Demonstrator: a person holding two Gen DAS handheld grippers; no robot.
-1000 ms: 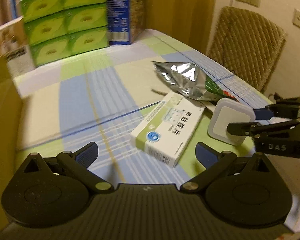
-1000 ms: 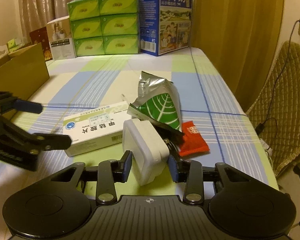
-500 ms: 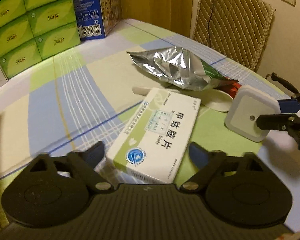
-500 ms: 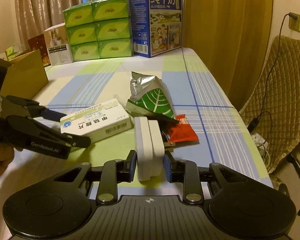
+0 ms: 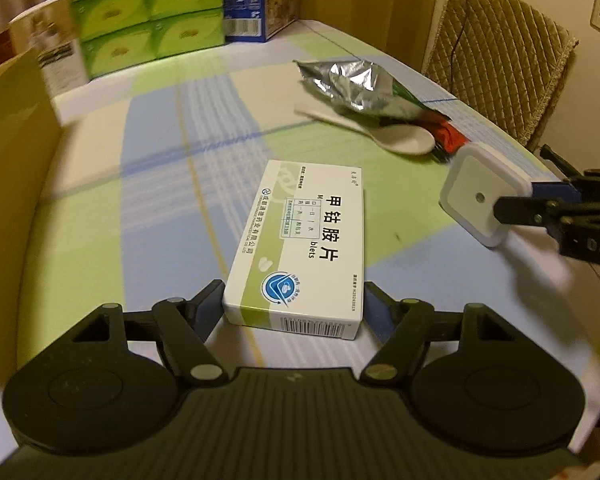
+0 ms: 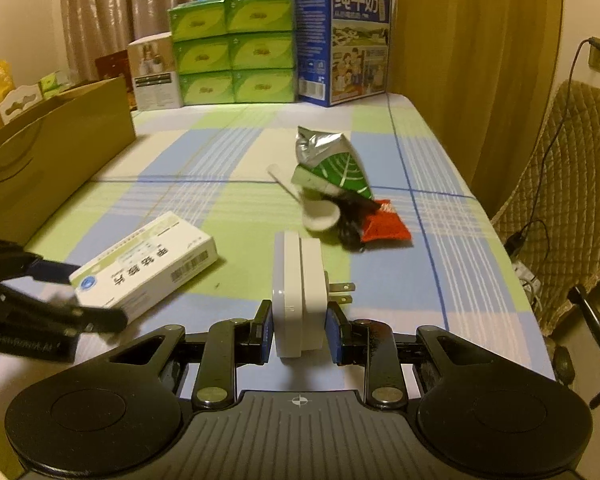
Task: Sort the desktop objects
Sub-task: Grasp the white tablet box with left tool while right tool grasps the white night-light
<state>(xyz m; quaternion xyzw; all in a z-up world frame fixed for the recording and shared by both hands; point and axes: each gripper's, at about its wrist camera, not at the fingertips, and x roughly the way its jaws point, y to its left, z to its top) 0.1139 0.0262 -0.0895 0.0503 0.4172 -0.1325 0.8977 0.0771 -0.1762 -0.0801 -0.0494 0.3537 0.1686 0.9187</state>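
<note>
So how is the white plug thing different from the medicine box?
The plug-in night light is held up on its edge in the right claw; the medicine box lies flat on the table, between the left claw's open fingers. The night light is square and plain; the box is long, with green stripes and printing. Both are mostly white.

Surface (image 6: 228,200) covered in blue, green and cream check cloth. Lying directly on it: white-and-green medicine box (image 5: 302,246) flat near front; foil bag (image 6: 330,164), white spoon (image 6: 318,214) and red packet (image 6: 384,226) clustered at centre right; brown paper bag (image 6: 56,152) at left; green tissue packs (image 6: 232,48) and blue milk carton (image 6: 342,40) along rear edge.
</note>
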